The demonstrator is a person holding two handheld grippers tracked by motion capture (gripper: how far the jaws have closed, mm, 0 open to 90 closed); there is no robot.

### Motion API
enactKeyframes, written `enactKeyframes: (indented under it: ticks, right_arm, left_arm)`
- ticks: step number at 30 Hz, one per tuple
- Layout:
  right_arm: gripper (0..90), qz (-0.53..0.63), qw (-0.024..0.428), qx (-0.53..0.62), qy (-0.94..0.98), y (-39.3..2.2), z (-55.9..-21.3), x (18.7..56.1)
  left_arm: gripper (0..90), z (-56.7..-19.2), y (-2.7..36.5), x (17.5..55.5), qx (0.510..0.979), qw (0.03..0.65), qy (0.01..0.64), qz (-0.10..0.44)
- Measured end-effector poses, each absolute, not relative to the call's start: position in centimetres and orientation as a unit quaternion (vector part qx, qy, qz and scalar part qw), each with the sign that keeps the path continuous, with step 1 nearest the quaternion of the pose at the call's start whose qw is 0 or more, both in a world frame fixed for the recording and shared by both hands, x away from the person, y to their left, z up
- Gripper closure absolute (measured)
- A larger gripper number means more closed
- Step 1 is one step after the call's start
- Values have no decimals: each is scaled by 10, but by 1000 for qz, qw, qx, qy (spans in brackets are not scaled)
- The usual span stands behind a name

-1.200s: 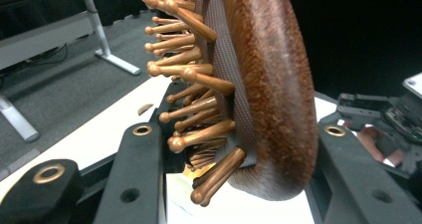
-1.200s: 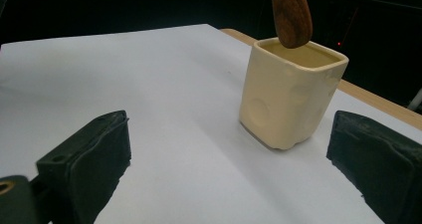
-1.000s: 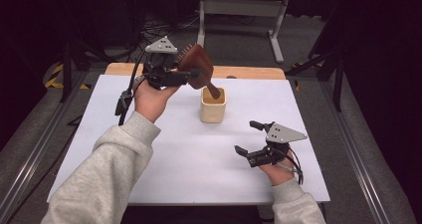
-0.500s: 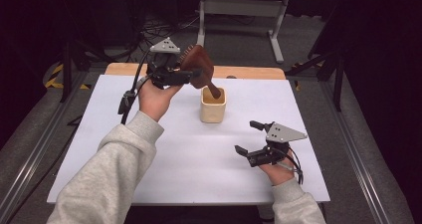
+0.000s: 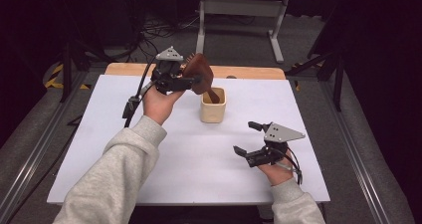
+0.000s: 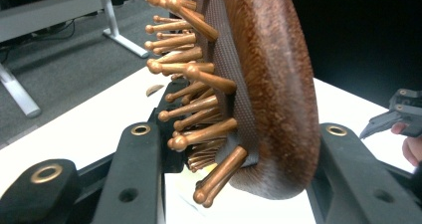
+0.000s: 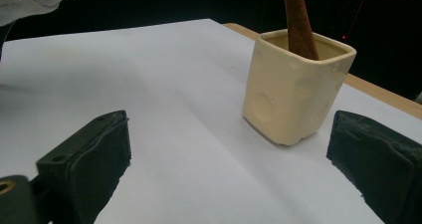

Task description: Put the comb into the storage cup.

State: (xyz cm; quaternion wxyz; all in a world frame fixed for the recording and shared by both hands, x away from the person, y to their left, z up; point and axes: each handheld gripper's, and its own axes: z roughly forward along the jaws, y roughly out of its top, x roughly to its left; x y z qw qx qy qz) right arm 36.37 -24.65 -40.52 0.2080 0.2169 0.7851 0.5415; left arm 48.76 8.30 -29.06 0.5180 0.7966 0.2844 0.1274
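Two hand-held grippers: my left hand-held gripper clamps the brown wooden paddle hairbrush, handle tip inside the cream square ceramic cup on the white worktop. My right hand-held gripper rests open, near the cup.

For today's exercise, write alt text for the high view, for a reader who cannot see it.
The left gripper holds a brown wooden paddle hairbrush by its head, its handle dipping into a cream square ceramic cup on a white table. The right gripper rests open nearer the person, right of the cup.
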Motion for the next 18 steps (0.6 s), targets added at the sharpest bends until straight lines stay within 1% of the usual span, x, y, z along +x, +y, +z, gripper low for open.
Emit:
enactKeyframes:
  ticks: [18]
  right_arm:
    - [39,541,199,216,788,-246,-406,365]
  left_arm:
    - [570,-313,75,493,798,513,295,112]
